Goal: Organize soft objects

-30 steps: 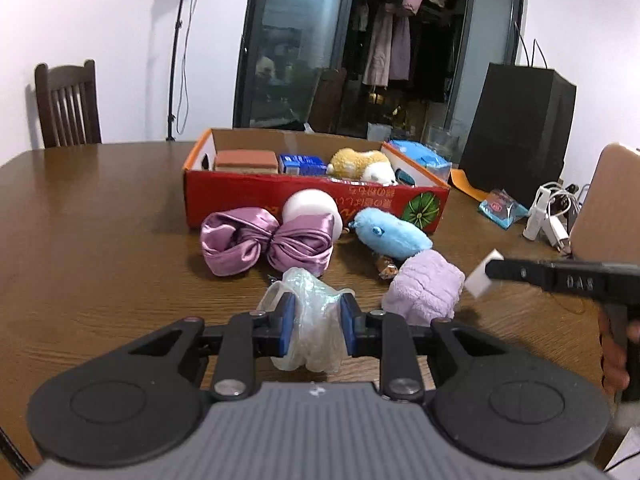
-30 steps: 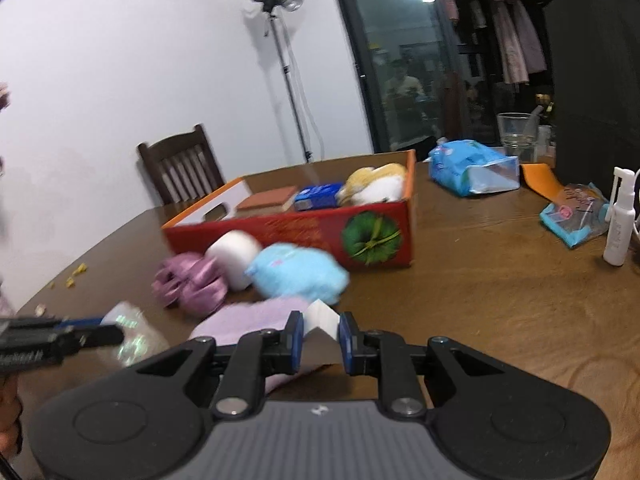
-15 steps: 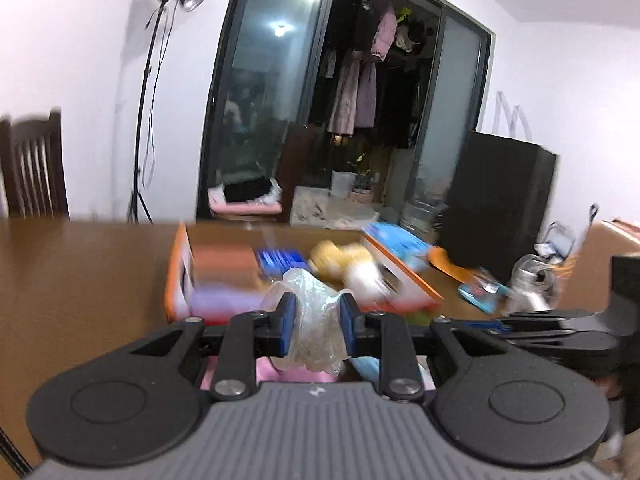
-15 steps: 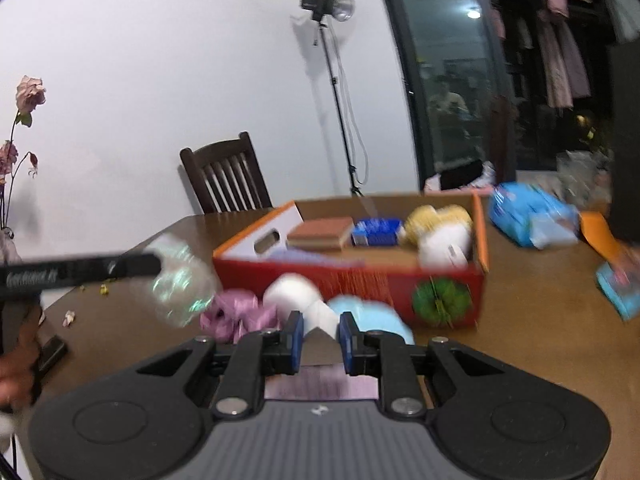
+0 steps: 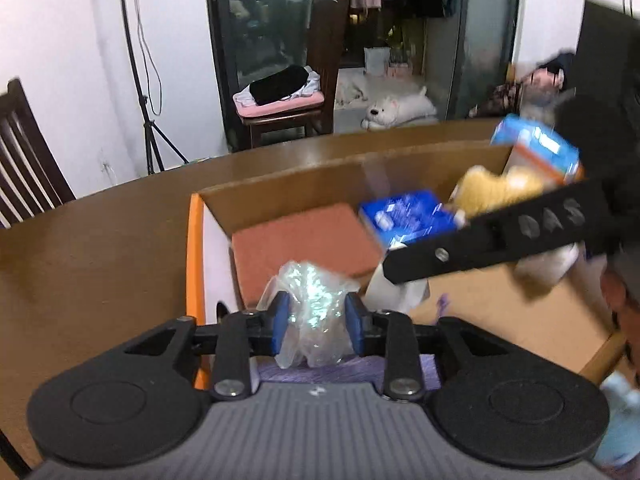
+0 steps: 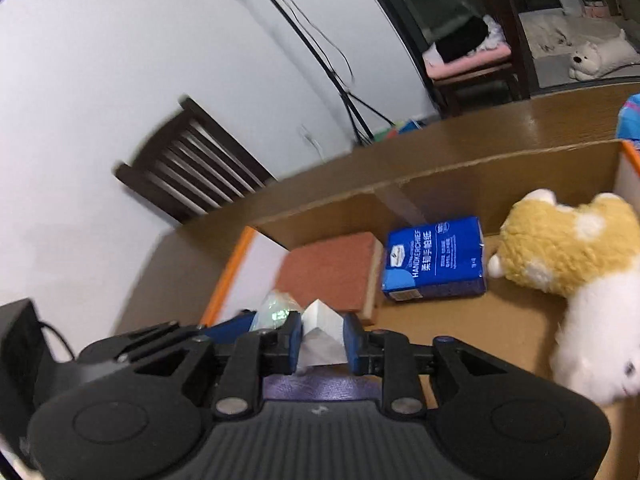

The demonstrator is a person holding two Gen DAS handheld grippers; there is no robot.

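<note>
Your left gripper [image 5: 316, 322], jaws just easing apart, has the crumpled clear plastic bag [image 5: 312, 312] between its blue pads, low over the near-left corner of the cardboard box [image 5: 280, 196], just in front of the brown sponge [image 5: 304, 240]. Your right gripper [image 6: 320, 340], also just loosening, flanks the white foam block [image 6: 322, 330] right beside it, both held inside the walls so a release likely drops them in. Beyond lie the blue handkerchief tissue pack [image 6: 434, 260] and yellow-and-white plush toy [image 6: 568, 256].
</note>
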